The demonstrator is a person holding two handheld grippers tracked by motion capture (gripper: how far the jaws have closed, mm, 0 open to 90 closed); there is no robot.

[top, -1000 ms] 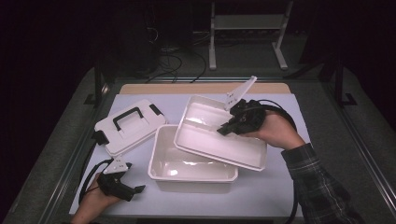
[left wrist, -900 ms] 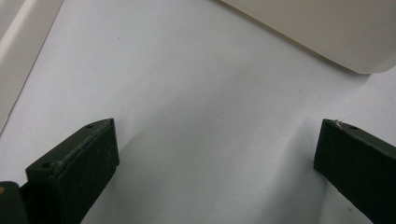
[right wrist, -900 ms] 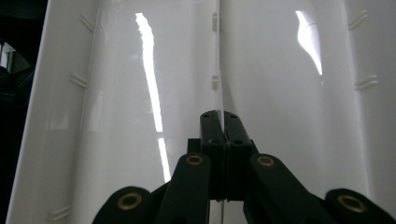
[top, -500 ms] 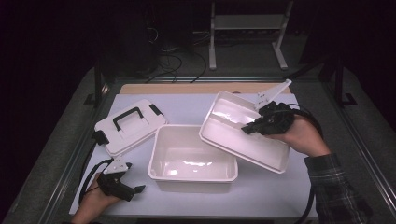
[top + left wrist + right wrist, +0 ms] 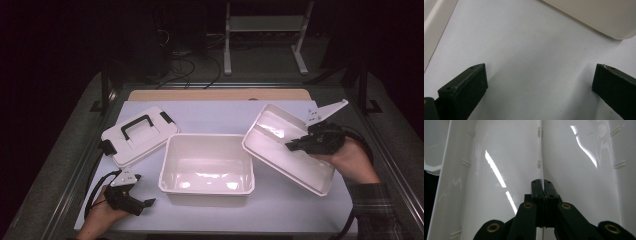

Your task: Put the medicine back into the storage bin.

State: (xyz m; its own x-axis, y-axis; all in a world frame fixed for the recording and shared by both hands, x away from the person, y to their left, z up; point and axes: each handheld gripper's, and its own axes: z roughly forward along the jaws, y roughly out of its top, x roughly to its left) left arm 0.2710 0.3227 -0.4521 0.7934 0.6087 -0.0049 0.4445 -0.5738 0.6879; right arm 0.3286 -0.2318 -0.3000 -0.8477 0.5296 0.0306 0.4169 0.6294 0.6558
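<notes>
While the left gripper rests wide open, right gripper jaws pinch the tray's divider rib.

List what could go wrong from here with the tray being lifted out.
1. The right gripper pinches only the thin centre divider of the white tray, which hangs tilted; it may swing or slip free.
2. The tray's low corner sits close to the rim of the open bin and may knock it.
3. The left gripper rests open on the table, steadying nothing.
</notes>
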